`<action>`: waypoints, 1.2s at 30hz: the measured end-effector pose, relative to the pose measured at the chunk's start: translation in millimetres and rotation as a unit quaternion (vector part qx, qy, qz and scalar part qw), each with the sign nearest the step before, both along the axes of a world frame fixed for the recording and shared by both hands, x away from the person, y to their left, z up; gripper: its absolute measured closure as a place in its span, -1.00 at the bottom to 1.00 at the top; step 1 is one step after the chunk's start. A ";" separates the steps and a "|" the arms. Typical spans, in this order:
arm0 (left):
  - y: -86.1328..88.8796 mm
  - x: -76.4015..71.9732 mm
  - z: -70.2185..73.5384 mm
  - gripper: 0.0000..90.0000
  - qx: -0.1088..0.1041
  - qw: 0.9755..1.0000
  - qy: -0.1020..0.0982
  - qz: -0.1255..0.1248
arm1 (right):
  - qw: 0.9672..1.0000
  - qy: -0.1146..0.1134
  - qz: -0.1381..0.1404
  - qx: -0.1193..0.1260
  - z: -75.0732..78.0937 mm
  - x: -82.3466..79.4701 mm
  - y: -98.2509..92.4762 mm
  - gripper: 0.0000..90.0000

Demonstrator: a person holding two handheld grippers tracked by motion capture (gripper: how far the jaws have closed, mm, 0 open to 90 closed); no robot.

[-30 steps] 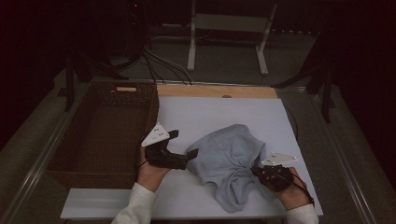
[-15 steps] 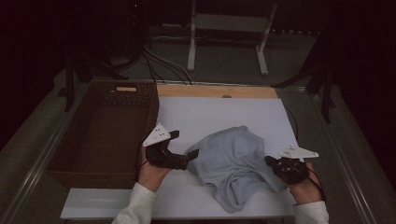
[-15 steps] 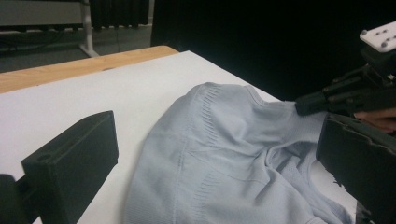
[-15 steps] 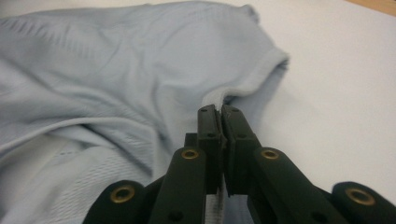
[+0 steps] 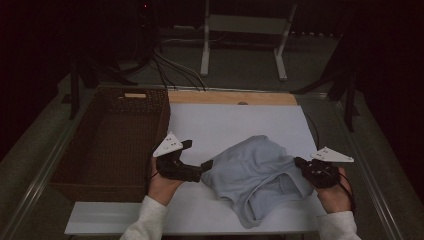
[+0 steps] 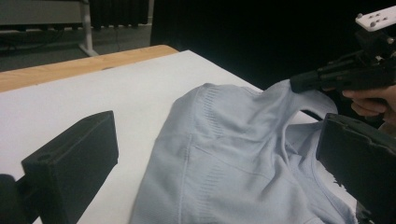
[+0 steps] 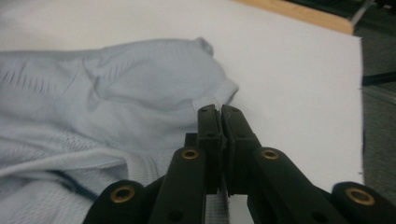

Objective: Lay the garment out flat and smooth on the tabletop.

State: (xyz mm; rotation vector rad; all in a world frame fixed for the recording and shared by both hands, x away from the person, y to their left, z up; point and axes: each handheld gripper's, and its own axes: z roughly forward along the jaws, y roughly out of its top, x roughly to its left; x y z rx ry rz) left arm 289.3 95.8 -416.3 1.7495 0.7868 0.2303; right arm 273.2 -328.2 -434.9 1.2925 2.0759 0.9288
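A pale blue knitted garment (image 5: 255, 175) lies crumpled on the white table top (image 5: 235, 122). My right gripper (image 5: 300, 163) is shut on its right edge, at the table's right side. In the right gripper view the jaws (image 7: 219, 116) meet on a ribbed hem of the garment (image 7: 140, 93), and a strip of cloth runs down between them. My left gripper (image 5: 198, 155) sits at the garment's left edge with its jaws wide apart. The left gripper view has the garment (image 6: 224, 158) lying between those open jaws (image 6: 217, 135), with the right gripper (image 6: 303, 81) pinching the far edge.
A dark wicker basket (image 5: 107, 145) stands against the table's left side. A wooden strip (image 5: 230, 97) runs along the far edge. Behind the table, on the floor, are a white metal stand (image 5: 245, 40) and cables (image 5: 165, 60).
My right gripper has moved right and slightly up with the garment's edge, drawing the cloth out toward the right. The left gripper has stayed put.
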 end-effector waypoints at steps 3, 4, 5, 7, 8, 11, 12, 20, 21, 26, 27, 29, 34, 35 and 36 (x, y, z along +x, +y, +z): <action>0.7 -0.2 0.6 -1.00 0.000 1.000 -0.001 0.001 | 1.000 -0.013 -0.017 -0.019 0.7 1.2 -1.3 0.95; 0.9 -0.4 0.8 -1.00 0.000 1.000 -0.001 0.002 | 0.999 -0.015 -0.022 -0.022 0.8 1.5 -2.1 0.95; 0.9 -0.5 0.9 -1.00 -0.001 1.000 -0.001 0.002 | 0.999 -0.021 -0.035 -0.028 0.3 2.1 -3.4 0.95; 0.9 -0.4 1.1 -1.00 -0.001 1.000 -0.002 0.002 | 0.998 -0.018 -0.045 -0.033 -2.0 3.7 -5.6 0.95; 0.6 -0.3 0.9 -1.00 -0.001 1.000 -0.001 0.001 | 0.998 -0.012 -0.044 -0.030 -3.9 4.3 -6.0 0.95; 0.2 -0.5 0.8 -1.00 0.001 1.000 -0.001 0.000 | 0.998 -0.004 -0.044 -0.036 -8.9 4.7 -2.9 0.66; 0.2 -0.5 1.0 -1.00 0.000 1.000 -0.001 0.001 | 0.999 -0.004 -0.041 -0.033 -9.0 4.4 -2.2 0.51; 2.0 -0.8 2.2 -1.00 -0.001 1.000 -0.003 0.003 | 1.000 -0.008 0.002 -0.006 -5.0 -7.9 13.9 -0.03; 2.0 -0.9 2.4 -1.00 -0.002 1.000 -0.003 0.003 | 1.000 -0.009 0.009 -0.005 -4.2 -10.3 16.4 -0.04; 4.0 -0.9 3.8 -1.00 -0.004 1.000 -0.005 0.006 | 1.000 -0.012 0.020 -0.005 -0.6 -20.4 21.1 -0.08; 4.2 -0.8 4.0 -1.00 -0.005 1.000 -0.005 0.006 | 1.000 -0.013 0.020 -0.002 -0.4 -22.8 21.1 -0.09; 4.3 -0.9 4.6 -1.00 -0.003 1.000 -0.005 0.007 | 1.000 -0.014 0.018 -0.003 -0.9 -25.9 20.9 -0.09; 4.3 -1.5 5.4 -1.00 -0.004 1.000 -0.007 0.007 | 1.000 -0.007 0.017 -0.012 -8.3 -35.1 19.2 -0.11; 4.4 -1.5 5.6 -1.00 -0.003 1.000 -0.007 0.008 | 1.000 -0.006 0.016 -0.014 -10.2 -37.6 18.0 -0.11; 4.5 -1.5 5.6 -1.00 -0.004 1.000 -0.007 0.008 | 1.000 -0.003 0.015 -0.014 -11.9 -40.3 16.4 -0.12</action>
